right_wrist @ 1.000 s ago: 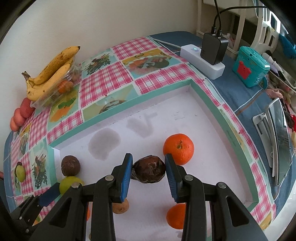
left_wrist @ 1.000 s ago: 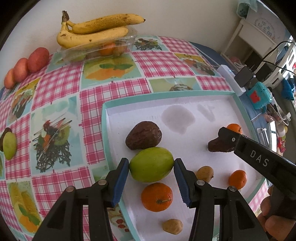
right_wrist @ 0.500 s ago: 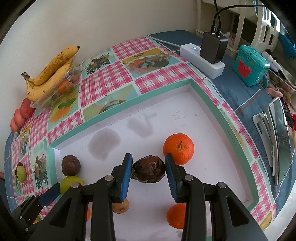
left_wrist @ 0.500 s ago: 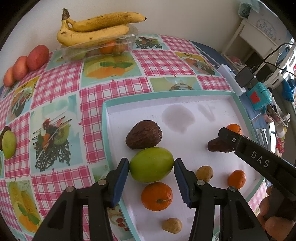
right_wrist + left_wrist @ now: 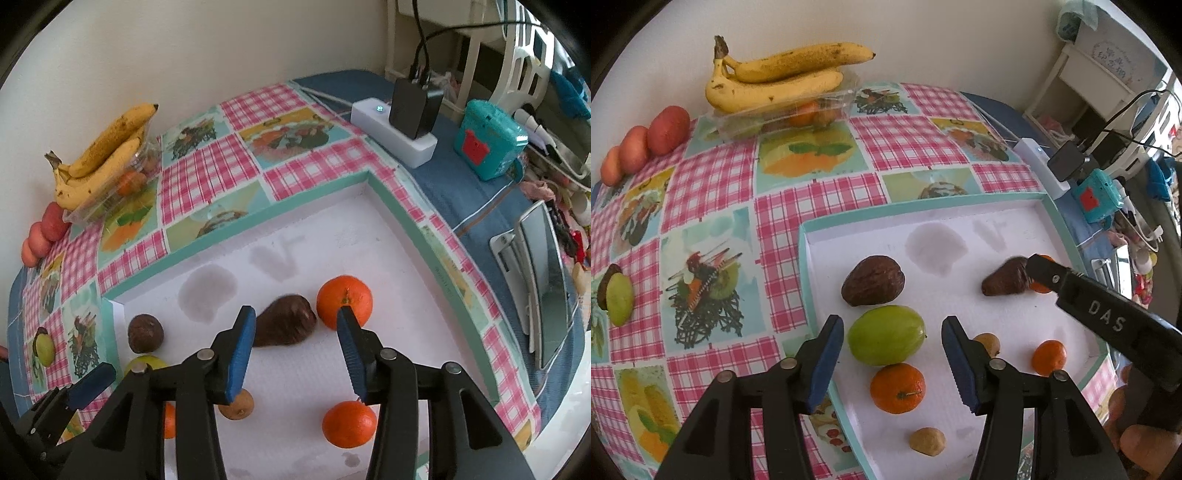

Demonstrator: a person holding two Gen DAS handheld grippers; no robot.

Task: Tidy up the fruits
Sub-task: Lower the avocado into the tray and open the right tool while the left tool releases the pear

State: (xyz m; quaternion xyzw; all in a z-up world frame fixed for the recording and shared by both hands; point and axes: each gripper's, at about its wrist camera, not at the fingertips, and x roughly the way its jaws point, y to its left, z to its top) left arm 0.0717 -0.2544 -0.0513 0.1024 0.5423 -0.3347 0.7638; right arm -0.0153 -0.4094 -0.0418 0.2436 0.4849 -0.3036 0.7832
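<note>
A white tray with a teal rim [image 5: 923, 203] lies on the checked cloth. On it rests a green fruit [image 5: 886, 334], between the blue pads of my left gripper [image 5: 892, 325]. The jaws are opening, with a gap on each side of the fruit. My right gripper [image 5: 294, 314] is also opening. A dark brown fruit [image 5: 286, 325] lies tipped on the tray [image 5: 258, 218] just beyond its pads, untouched. An orange [image 5: 344, 300] sits right beside that fruit. In the left wrist view one of the right gripper's fingers [image 5: 1039, 264] partly hides the orange.
The tray also holds a wrinkled brown fruit [image 5: 873, 280], two more oranges [image 5: 897, 387] [image 5: 1049, 356] and small tan fruits [image 5: 927, 441]. Bananas [image 5: 775, 81] lie on a clear box by the wall, beside red fruits [image 5: 665, 129]. A power strip [image 5: 395, 136] and a teal box [image 5: 487, 144] stand to the right.
Both grippers' jaws have widened. The left pads came off the green fruit. The right pads let go of the dark brown fruit, which tipped over onto the tray.
</note>
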